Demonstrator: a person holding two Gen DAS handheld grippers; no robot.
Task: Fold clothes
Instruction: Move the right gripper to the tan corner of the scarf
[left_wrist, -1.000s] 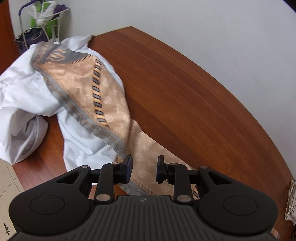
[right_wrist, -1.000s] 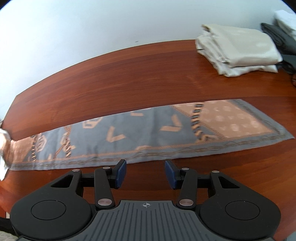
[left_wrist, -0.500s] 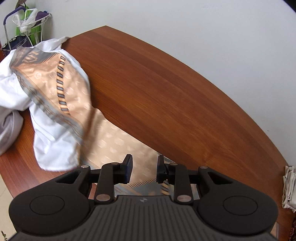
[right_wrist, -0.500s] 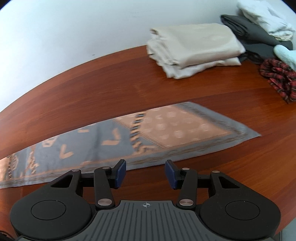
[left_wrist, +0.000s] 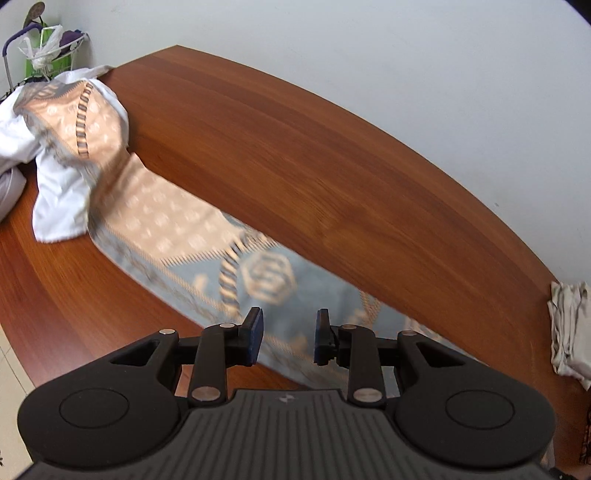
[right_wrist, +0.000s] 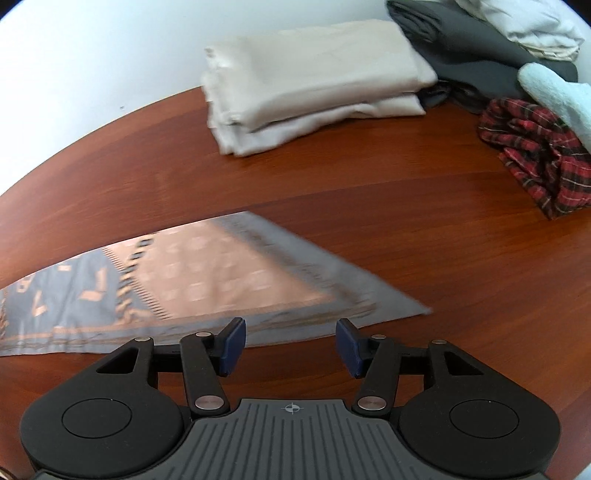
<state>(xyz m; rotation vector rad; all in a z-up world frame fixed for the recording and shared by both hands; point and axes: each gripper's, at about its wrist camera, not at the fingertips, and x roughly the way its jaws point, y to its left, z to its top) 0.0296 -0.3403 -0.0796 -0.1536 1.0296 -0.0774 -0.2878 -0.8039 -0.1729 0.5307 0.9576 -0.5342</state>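
Note:
A long patterned scarf (left_wrist: 192, 236), tan and grey-blue, lies stretched flat along the brown table (left_wrist: 295, 140). Its far end drapes over a heap of white cloth (left_wrist: 55, 192) at the left. My left gripper (left_wrist: 287, 338) hovers above the scarf's grey-blue middle, open, nothing between its fingers. In the right wrist view the scarf's other end (right_wrist: 229, 280) lies flat with its corner pointing right. My right gripper (right_wrist: 290, 345) hangs over that end's near edge, its jaws opening, nothing between them.
A folded beige stack (right_wrist: 314, 88) sits at the back of the table, with dark grey clothes (right_wrist: 469, 59), a pale blue item (right_wrist: 557, 96) and a red plaid garment (right_wrist: 539, 151) to its right. A wire rack with bags (left_wrist: 44, 51) stands past the table's left end.
Both grippers have slid rightward along the scarf: the left from near the white heap to the grey-blue middle, the right to the scarf's far right end. The right jaws have widened.

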